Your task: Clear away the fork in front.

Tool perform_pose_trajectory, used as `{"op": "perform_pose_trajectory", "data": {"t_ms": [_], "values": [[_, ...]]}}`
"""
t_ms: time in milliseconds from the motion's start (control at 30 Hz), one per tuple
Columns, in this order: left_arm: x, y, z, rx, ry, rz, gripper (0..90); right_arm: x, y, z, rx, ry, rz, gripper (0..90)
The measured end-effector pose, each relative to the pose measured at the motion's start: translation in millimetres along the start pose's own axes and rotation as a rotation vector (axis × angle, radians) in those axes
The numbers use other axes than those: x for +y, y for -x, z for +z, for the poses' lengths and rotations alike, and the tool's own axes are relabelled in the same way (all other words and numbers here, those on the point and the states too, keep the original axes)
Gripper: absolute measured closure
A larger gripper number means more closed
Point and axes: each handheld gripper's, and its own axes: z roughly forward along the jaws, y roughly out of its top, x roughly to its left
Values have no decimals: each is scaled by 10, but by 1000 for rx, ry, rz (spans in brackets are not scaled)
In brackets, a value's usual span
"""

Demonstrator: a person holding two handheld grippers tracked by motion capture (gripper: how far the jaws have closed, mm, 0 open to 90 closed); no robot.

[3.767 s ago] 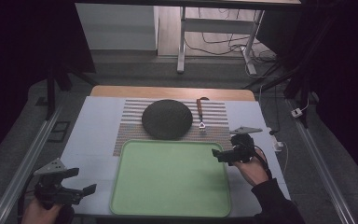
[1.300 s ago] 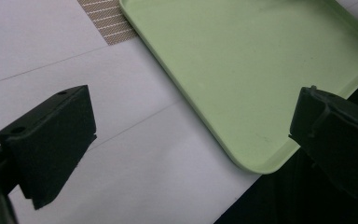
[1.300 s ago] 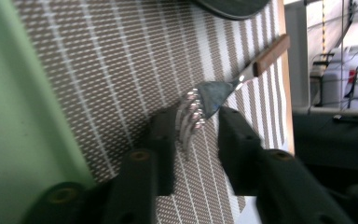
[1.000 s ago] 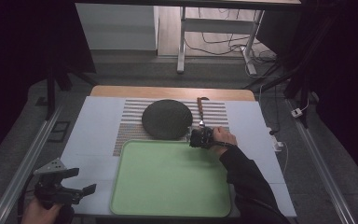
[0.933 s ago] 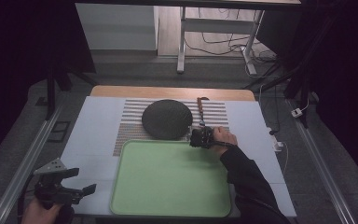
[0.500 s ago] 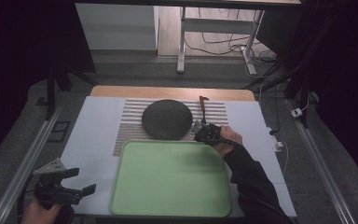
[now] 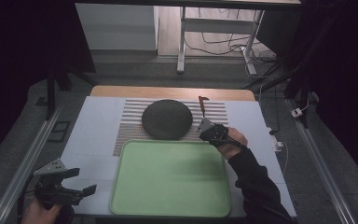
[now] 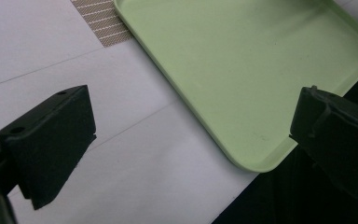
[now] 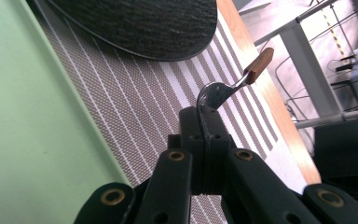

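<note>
Over striped mat (image 7: 135, 122) | right gripper (image 7: 206, 128) pinches spoon (image 9: 230, 85); handle points away | left gripper (image 7: 81, 182) spread

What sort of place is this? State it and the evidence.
Probably a lab or studio recording rig, not a kitchen: dark surroundings, metal rails beside the table, floor cables, and a staged green tray on a striped mat.

We see the tray (image 7: 170, 177) at six o'clock, the plate (image 7: 167, 118) on the mat (image 7: 130, 126) at twelve, the spoon (image 7: 203, 109) at one o'clock.
</note>
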Motion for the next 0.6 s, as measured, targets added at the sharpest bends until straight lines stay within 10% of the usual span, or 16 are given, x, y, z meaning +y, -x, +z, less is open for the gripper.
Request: {"op": "perform_pose_trajectory", "data": {"t_ms": [600], "values": [[11,11,0,-39,13,2,0,-167,79,-468,173,177,273,900]]}}
